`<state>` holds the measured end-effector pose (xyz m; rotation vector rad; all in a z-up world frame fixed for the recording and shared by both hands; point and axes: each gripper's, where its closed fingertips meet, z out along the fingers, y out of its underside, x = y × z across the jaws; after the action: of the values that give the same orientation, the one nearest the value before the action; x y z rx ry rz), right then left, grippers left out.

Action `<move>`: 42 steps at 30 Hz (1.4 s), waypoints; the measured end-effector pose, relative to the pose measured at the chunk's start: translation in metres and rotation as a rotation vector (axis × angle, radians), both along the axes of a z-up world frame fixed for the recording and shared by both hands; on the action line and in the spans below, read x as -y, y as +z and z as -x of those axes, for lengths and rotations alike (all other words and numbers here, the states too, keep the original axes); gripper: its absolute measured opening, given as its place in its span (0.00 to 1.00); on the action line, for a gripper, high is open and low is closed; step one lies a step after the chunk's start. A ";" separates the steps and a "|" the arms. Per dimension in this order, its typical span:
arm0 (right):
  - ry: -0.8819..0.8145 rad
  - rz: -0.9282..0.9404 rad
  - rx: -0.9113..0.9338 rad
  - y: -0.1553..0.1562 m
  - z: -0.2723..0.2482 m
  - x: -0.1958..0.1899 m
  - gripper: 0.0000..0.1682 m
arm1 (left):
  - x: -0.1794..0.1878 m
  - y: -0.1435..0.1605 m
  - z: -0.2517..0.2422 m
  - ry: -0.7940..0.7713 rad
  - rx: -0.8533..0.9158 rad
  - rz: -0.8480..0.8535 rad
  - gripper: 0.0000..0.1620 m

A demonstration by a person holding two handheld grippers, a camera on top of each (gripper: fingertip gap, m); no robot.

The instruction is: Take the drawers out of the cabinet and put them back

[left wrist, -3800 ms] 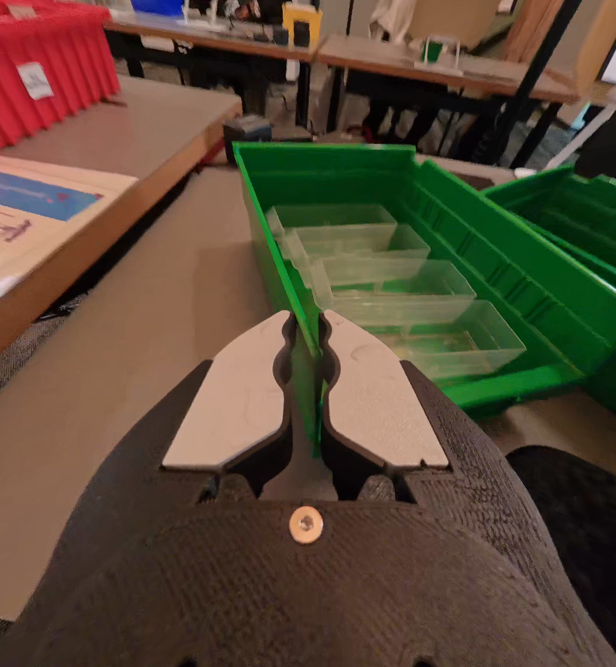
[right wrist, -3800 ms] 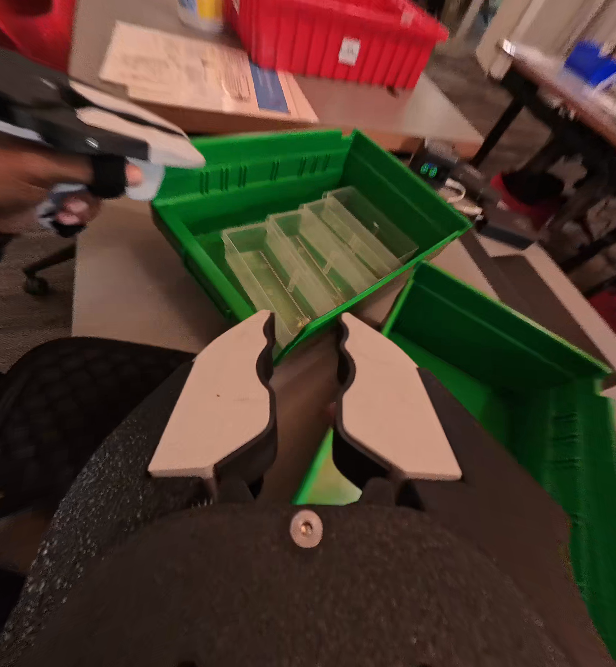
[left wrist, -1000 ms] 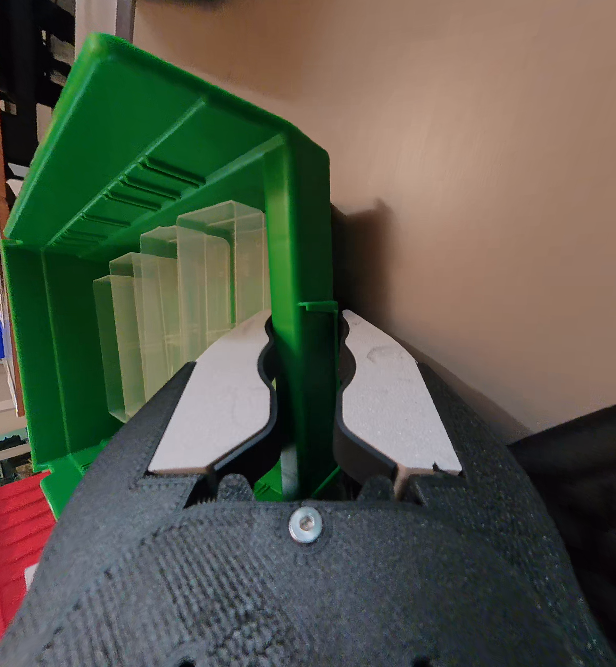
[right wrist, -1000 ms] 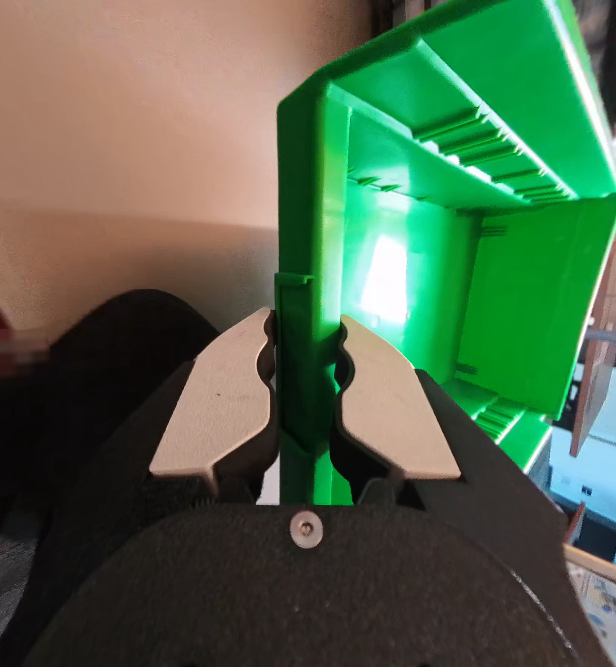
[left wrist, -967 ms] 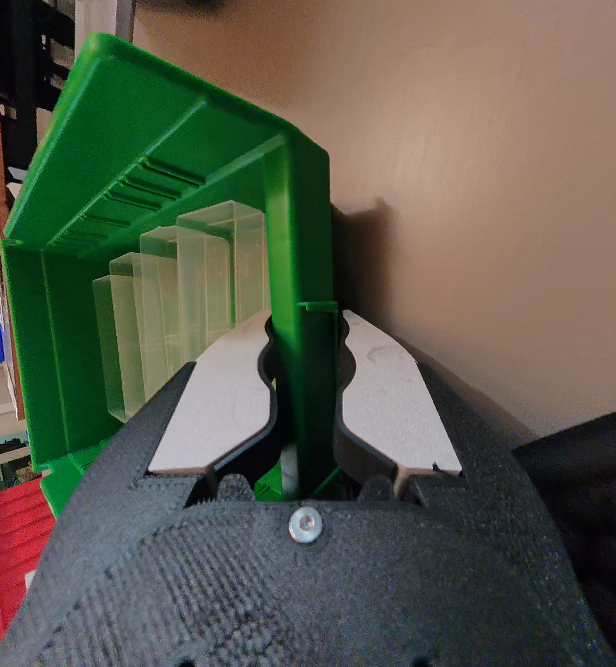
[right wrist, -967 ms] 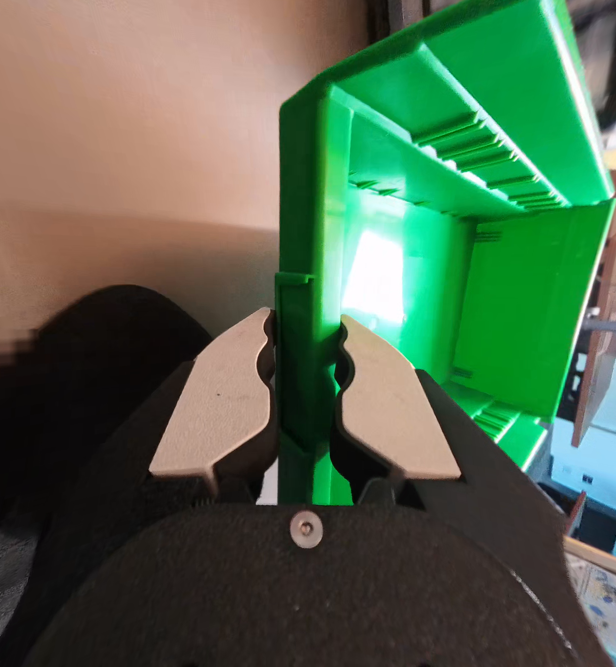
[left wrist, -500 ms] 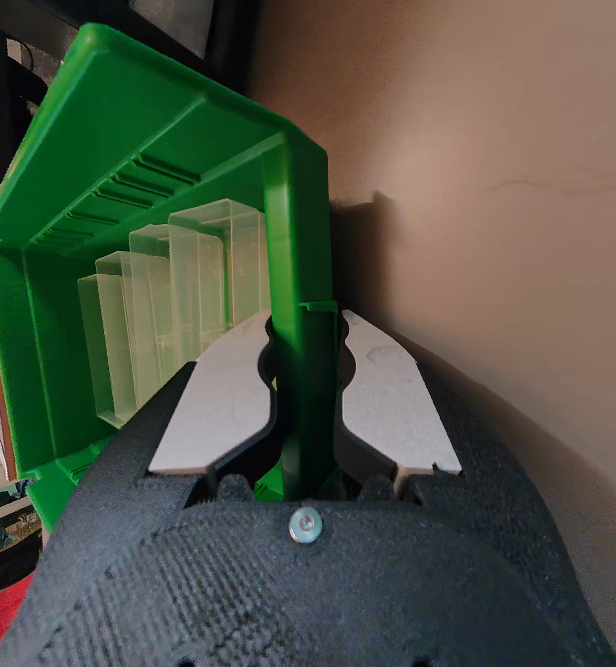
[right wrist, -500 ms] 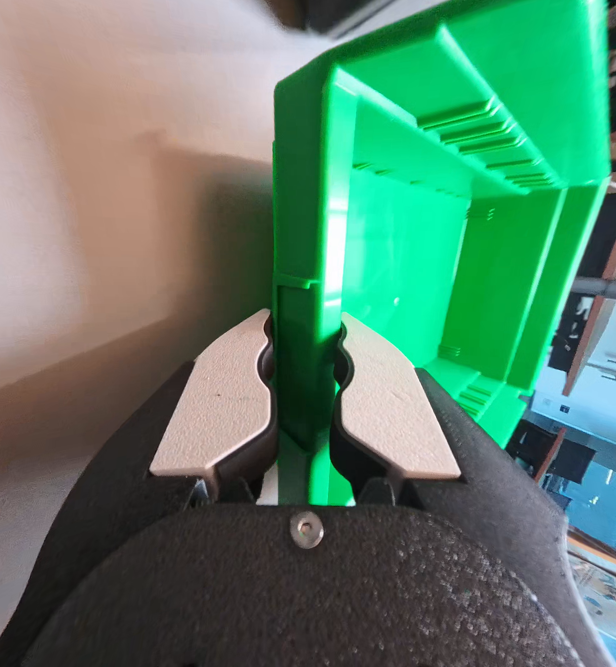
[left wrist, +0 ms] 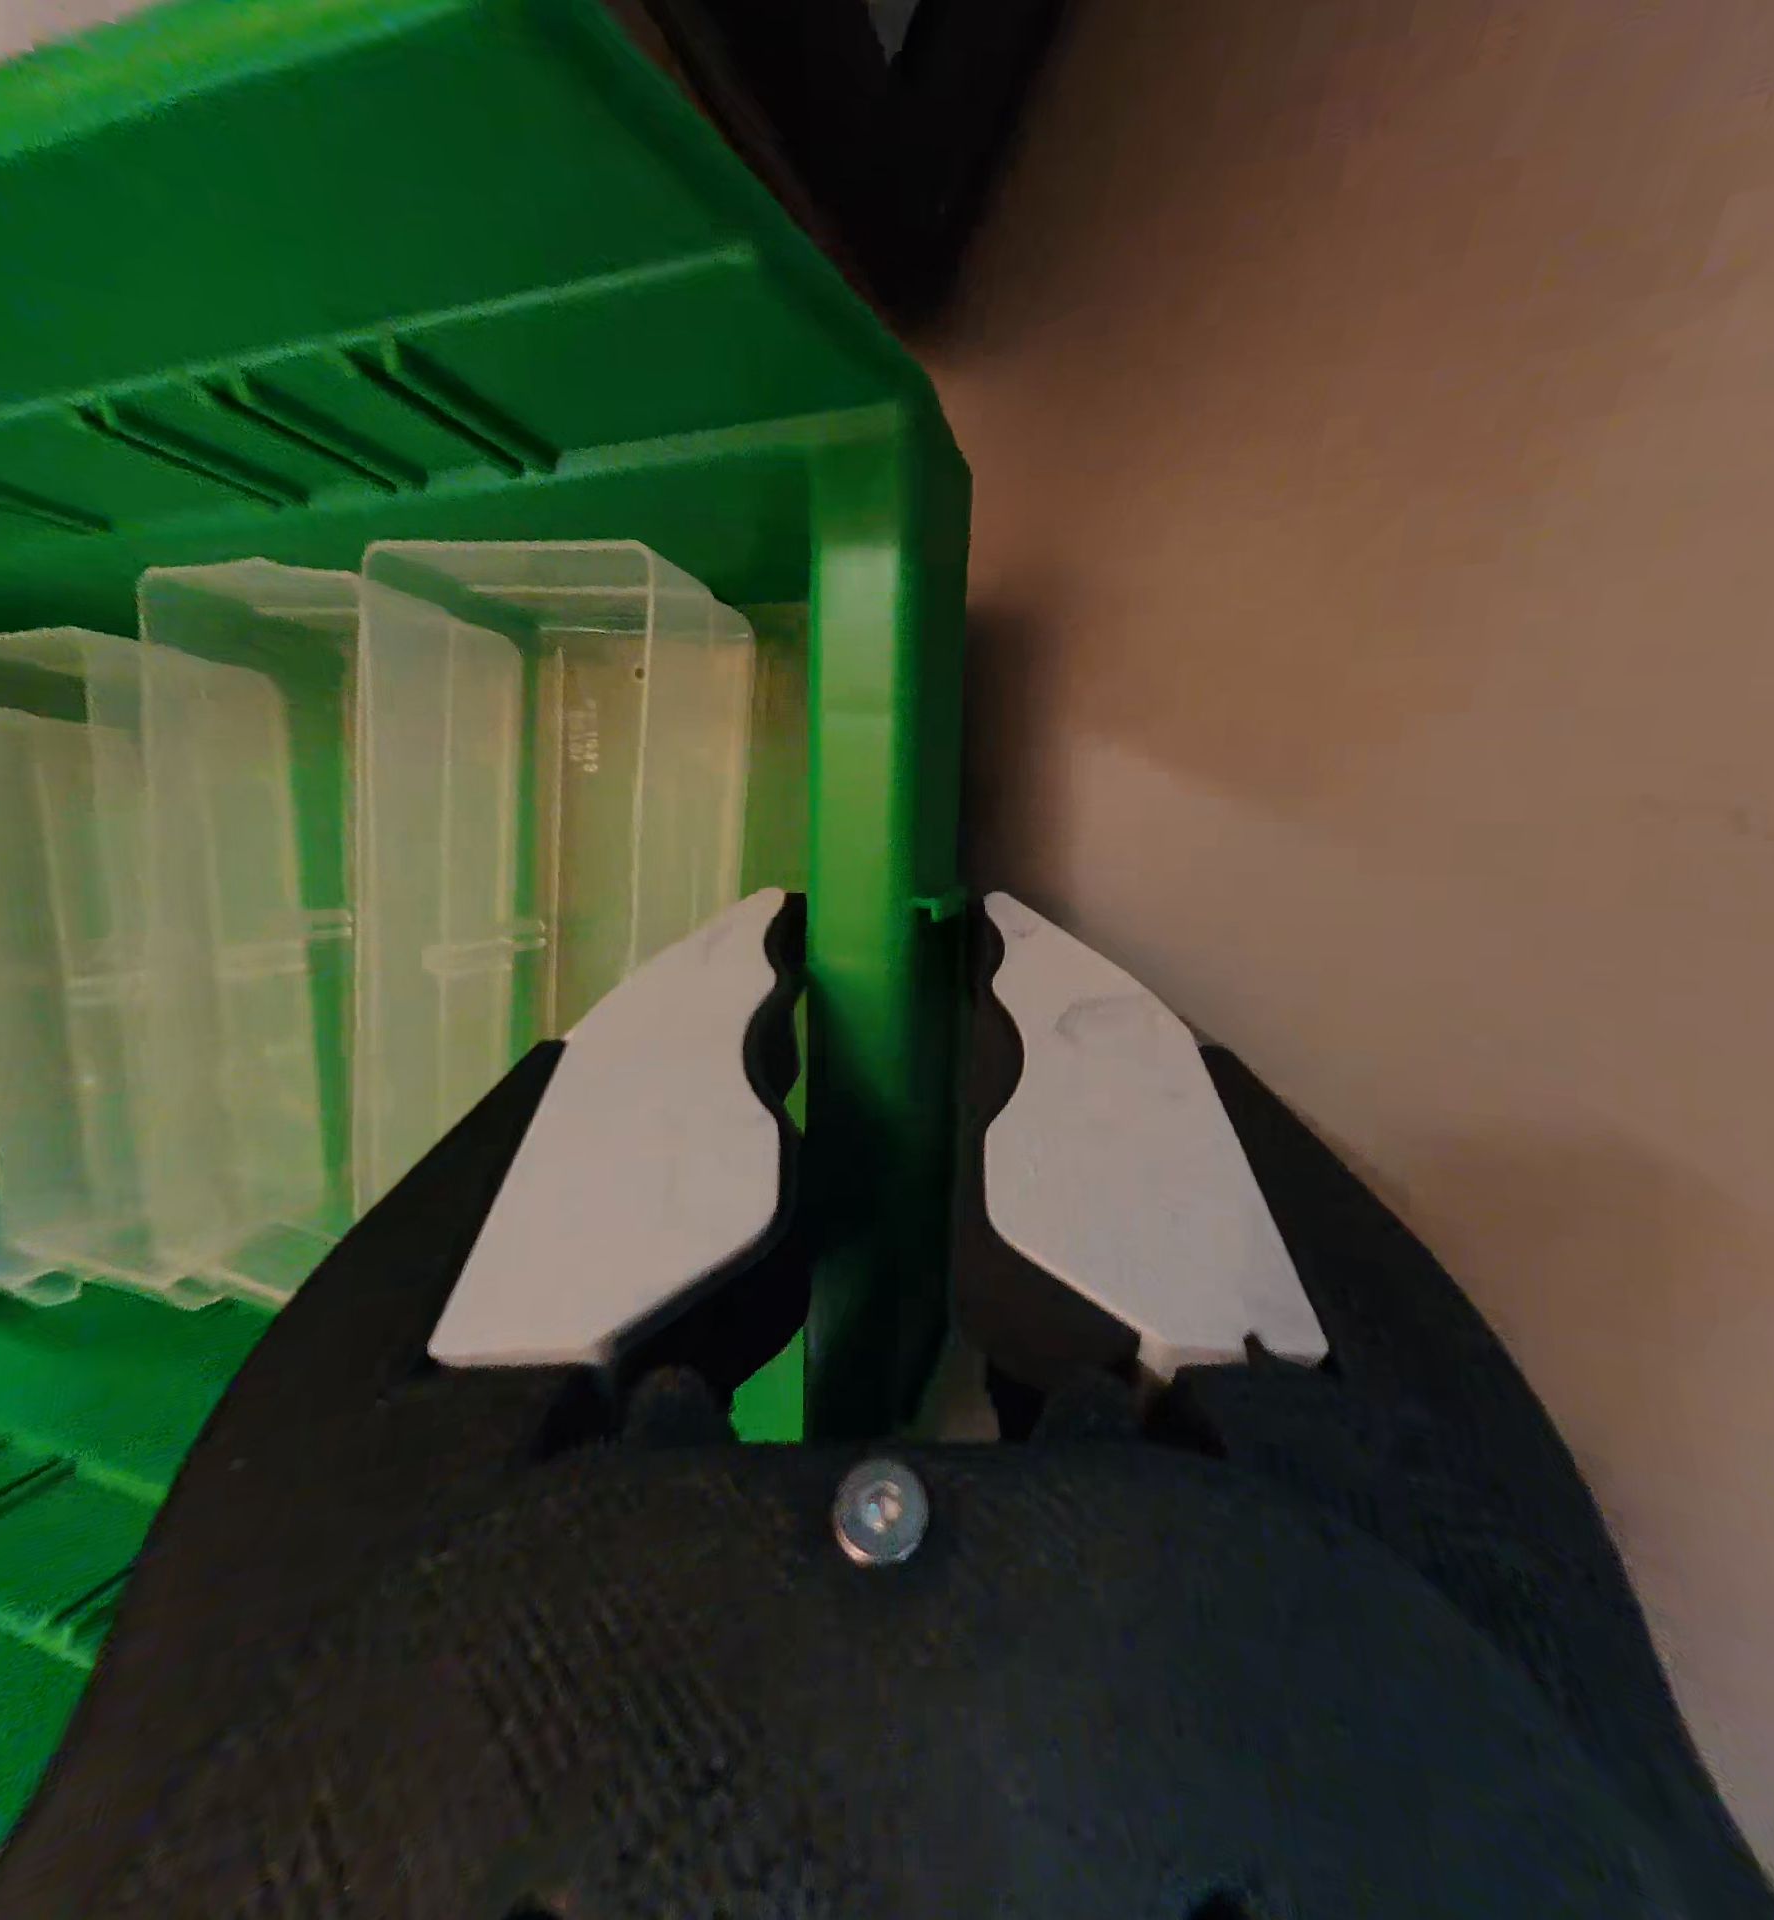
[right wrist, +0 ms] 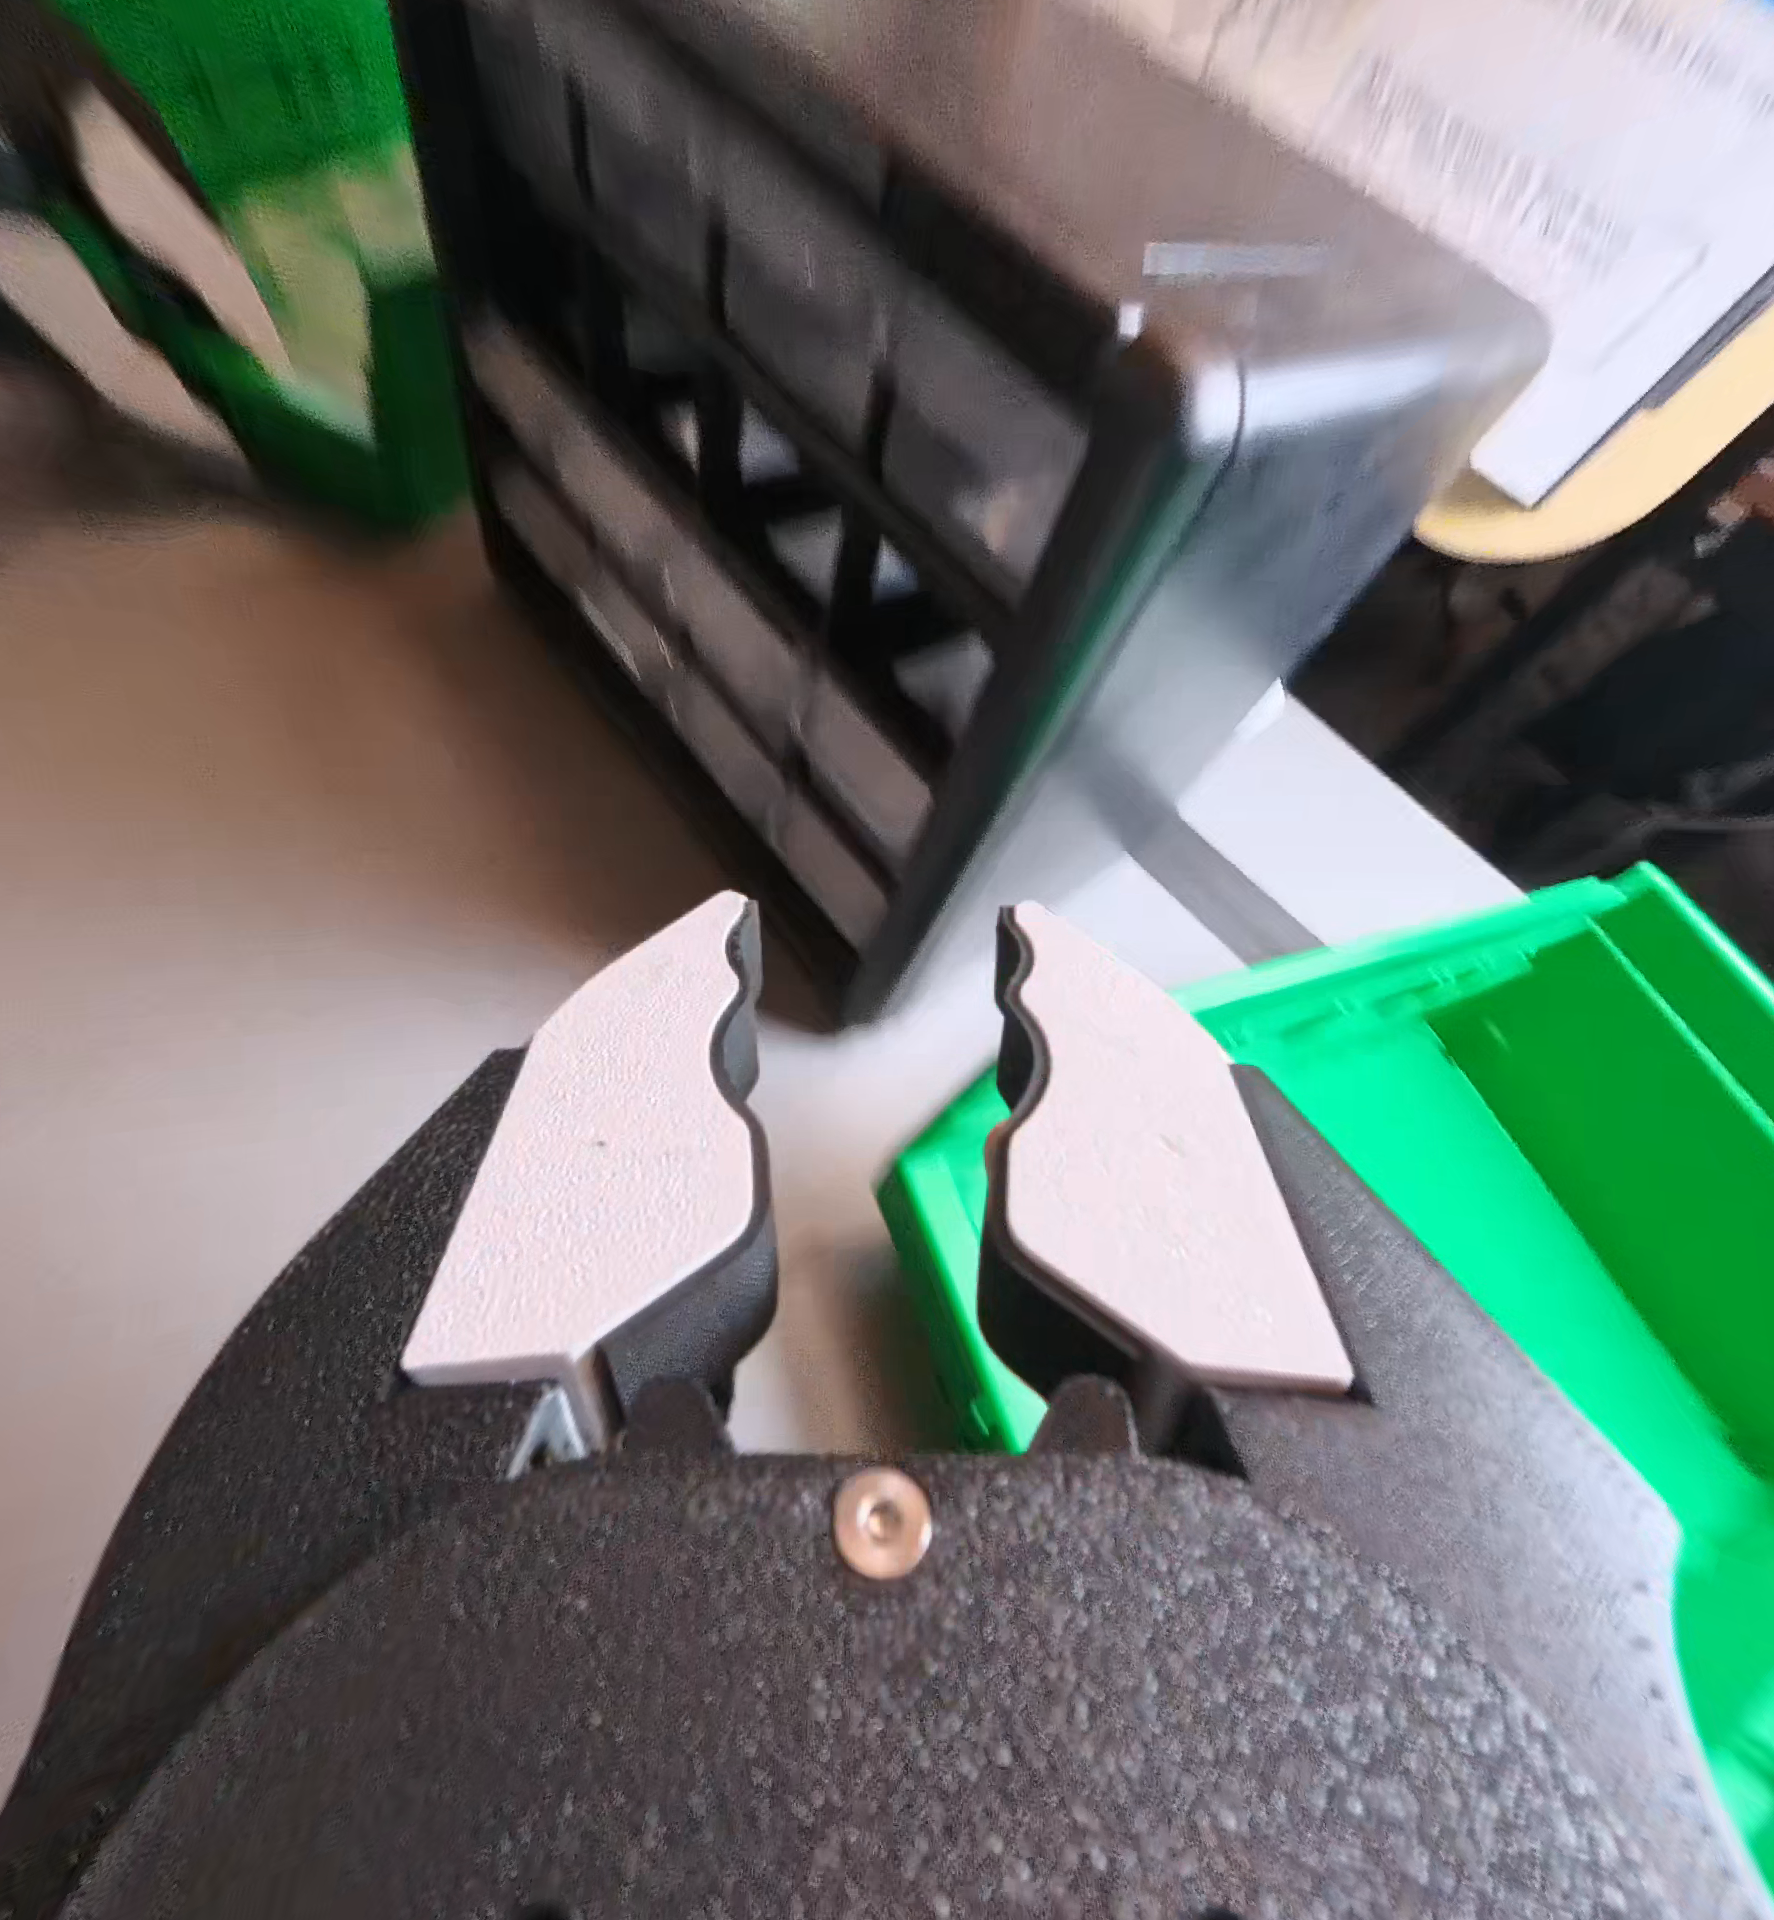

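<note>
My left gripper (left wrist: 883, 914) is shut on the side wall of a green bin (left wrist: 862, 675). Several clear plastic drawers (left wrist: 509, 831) stand side by side inside that bin. My right gripper (right wrist: 878, 925) is open above the table. The corner of a green bin (right wrist: 1485, 1143) lies low between its jaws, close to the right finger (right wrist: 1122, 1143). The black cabinet (right wrist: 1226, 540) stands just ahead of the right gripper. It is blurred, and some slots show the crossed back braces.
The beige table (right wrist: 239, 831) spreads to the left of the cabinet. Another green object (right wrist: 270, 208) stands behind the cabinet at the upper left. Past the table edge on the right are a pale round surface (right wrist: 1506, 499) and dark clutter.
My right gripper has opened, let go of the green bin's wall and swung to face the black cabinet. My left gripper keeps its hold on the bin, which now fills more of its view.
</note>
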<state>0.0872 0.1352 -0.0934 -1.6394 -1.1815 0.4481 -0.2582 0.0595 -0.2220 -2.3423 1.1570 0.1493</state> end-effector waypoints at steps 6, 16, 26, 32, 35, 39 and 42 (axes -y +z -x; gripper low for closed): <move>0.134 0.148 -0.338 -0.031 0.069 0.032 0.24 | 0.000 0.001 0.000 0.008 -0.040 -0.019 0.17; 0.180 0.100 -0.349 -0.044 0.089 0.041 0.23 | -0.020 0.075 0.017 0.189 0.222 -0.275 0.19; 0.131 0.045 -0.366 -0.029 0.080 0.042 0.32 | -0.034 0.086 0.076 0.499 0.069 -0.393 0.15; 0.182 0.034 -0.294 -0.042 0.091 0.054 0.32 | -0.030 0.084 0.083 0.513 0.031 -0.303 0.10; 0.197 0.037 -0.264 -0.050 0.094 0.058 0.31 | -0.023 0.071 0.091 0.421 -0.114 -0.174 0.07; 0.211 0.032 -0.246 -0.053 0.094 0.060 0.30 | -0.004 0.050 0.096 0.151 -0.327 0.084 0.11; 0.217 0.044 -0.260 -0.051 0.094 0.059 0.30 | 0.005 0.045 0.099 0.069 -0.366 0.205 0.14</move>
<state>-0.0066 0.0758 -0.1444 -1.4437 -1.1616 0.8048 -0.3573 0.0545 -0.1774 -2.6107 1.3130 0.5247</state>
